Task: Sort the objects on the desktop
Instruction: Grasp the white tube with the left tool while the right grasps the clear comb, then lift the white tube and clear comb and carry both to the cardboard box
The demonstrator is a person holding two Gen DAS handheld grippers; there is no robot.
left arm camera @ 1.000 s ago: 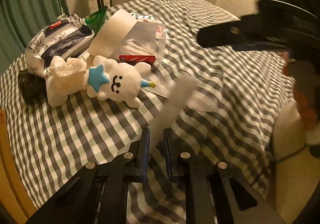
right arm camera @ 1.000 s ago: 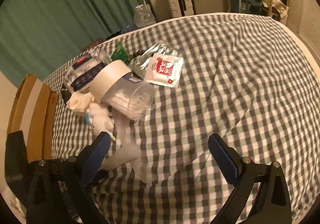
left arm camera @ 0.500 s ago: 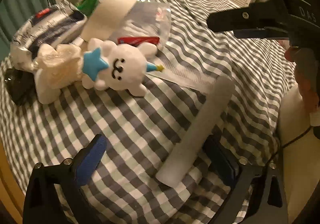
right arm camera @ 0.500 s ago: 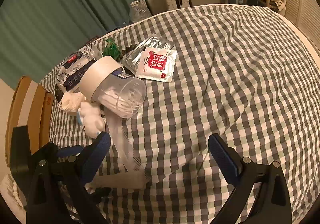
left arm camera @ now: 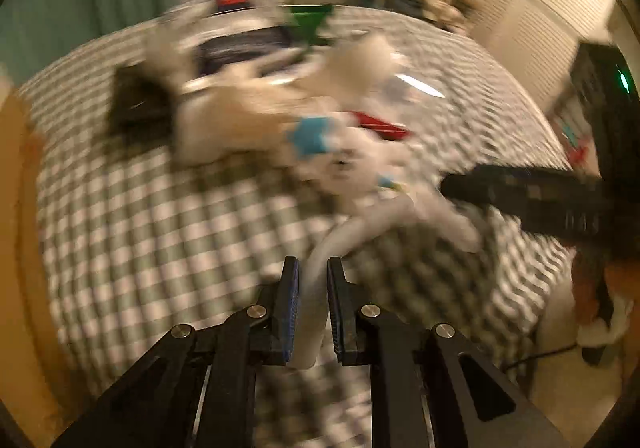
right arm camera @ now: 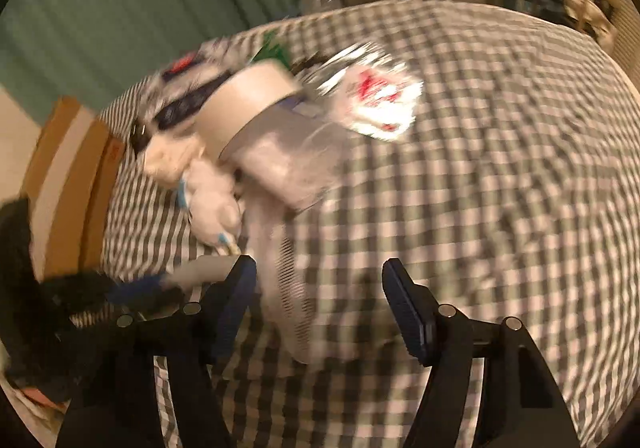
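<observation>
Gingham cloth (left arm camera: 132,216) in grey and white covers the round table, with green curtain and pale furniture blurred behind it. From the left wrist camera, the left gripper (left arm camera: 313,308) has just snapped closed on a pale, whitish tube (left arm camera: 320,288), its blue-padded jaws pressing both sides of the near end while the far end curves toward the white plush toy (left arm camera: 344,164). Just behind the toy lie a red-edged packet (left arm camera: 380,124) and a black-and-white pouch (left arm camera: 240,44) — all smeared by motion. Right of the toy, the dark arm of the other tool (left arm camera: 528,200) juts in.

From the right wrist camera, the same checked cloth (right arm camera: 500,176) fills the frame. The right gripper (right arm camera: 316,296) has been narrowing but its jaws stand apart, pressing nothing; a clear printed wrapper (right arm camera: 288,288) lies on the cloth between them. Beyond the plush toy (right arm camera: 212,200) — just past the left jaw — a clear jar with a beige lid (right arm camera: 272,136) lies on its side, a silver sachet with red print (right arm camera: 380,104) beside it. The tube (right arm camera: 200,270) shows near the toy, in the left tool's (right arm camera: 140,290) grip.
</observation>
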